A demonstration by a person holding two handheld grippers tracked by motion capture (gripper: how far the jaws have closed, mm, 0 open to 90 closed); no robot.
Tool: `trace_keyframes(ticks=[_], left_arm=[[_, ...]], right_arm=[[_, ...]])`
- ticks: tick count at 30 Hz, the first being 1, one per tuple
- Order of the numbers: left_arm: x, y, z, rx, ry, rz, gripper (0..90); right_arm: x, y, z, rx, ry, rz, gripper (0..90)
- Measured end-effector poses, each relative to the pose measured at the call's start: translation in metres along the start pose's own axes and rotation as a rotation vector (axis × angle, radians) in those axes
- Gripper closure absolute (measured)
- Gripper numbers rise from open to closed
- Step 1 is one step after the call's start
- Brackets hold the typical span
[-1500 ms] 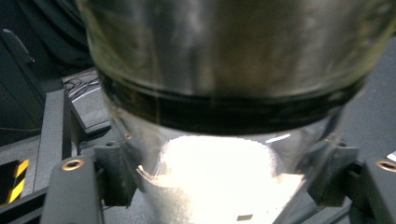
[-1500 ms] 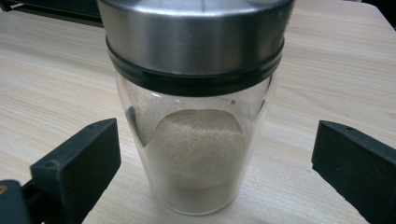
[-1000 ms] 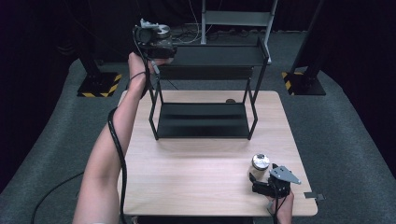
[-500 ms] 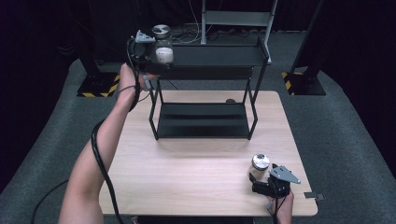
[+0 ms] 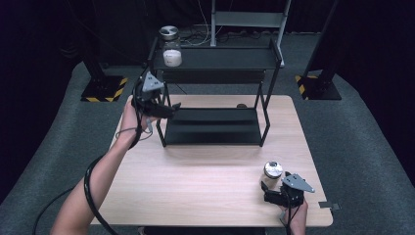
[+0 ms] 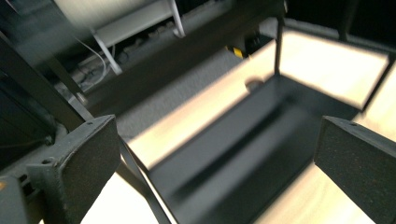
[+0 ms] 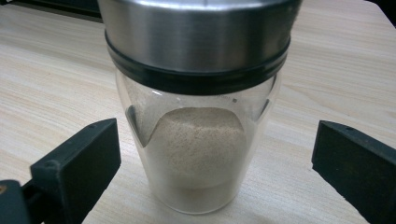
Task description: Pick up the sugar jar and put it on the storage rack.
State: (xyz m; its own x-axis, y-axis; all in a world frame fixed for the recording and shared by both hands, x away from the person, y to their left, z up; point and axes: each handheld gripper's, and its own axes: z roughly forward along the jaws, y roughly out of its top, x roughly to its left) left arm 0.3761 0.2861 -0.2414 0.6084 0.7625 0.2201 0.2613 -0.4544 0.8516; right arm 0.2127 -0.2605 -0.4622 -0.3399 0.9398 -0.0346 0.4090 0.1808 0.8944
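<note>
With one jar standing on the rack's top shelf, the left gripper is hanging wide and empty, its jaws having just been opening, while the right gripper is waiting wide around the second jar, likely needing to close next.

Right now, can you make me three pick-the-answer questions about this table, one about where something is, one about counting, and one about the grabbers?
1. Where does the glass jar with white powder and a steel lid at the back stand?
A. on the top shelf of the black metal rack
B. on the floor
C. on the rack's bottom shelf

2. How many glass jars with steel lids are there?
A. one
B. two
C. four

3. How is the right gripper next to the near glass jar with beige powder?
A. squeezing it
B. lifting it
C. open, with the jar between its jaws

Answers:
1 A: the jar sits at the left end of the top shelf.
2 B: one stands on the rack, and one on the pale wooden table.
3 C: in the right gripper view, both pads stand clear of the glass.
</note>
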Motion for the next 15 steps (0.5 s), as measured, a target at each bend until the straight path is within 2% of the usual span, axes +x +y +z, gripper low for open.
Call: trace_keyframes(ticks=[2, 5, 10, 15], left_arm=[[-0.006, -0.014, 0.003, 0.028, -0.005, 0.012, 0.0], [-0.011, -0.038, 0.009, 0.063, -0.028, 0.004, 0.0], [-0.022, -0.079, 0.018, 0.127, -0.059, -0.025, 0.0], [-0.034, -0.114, 0.029, 0.196, -0.091, -0.056, 0.0]], right_arm=[[0.0, 0.0, 0.0, -0.002, 0.001, -0.003, 0.4], [0.0, 0.0, 0.0, -0.001, 0.001, -0.001, 0.4], [-0.001, -0.001, 0.0, -0.006, 0.004, 0.007, 0.3], [0.0, -0.001, 0.0, -0.003, 0.001, 0.002, 0.4]])
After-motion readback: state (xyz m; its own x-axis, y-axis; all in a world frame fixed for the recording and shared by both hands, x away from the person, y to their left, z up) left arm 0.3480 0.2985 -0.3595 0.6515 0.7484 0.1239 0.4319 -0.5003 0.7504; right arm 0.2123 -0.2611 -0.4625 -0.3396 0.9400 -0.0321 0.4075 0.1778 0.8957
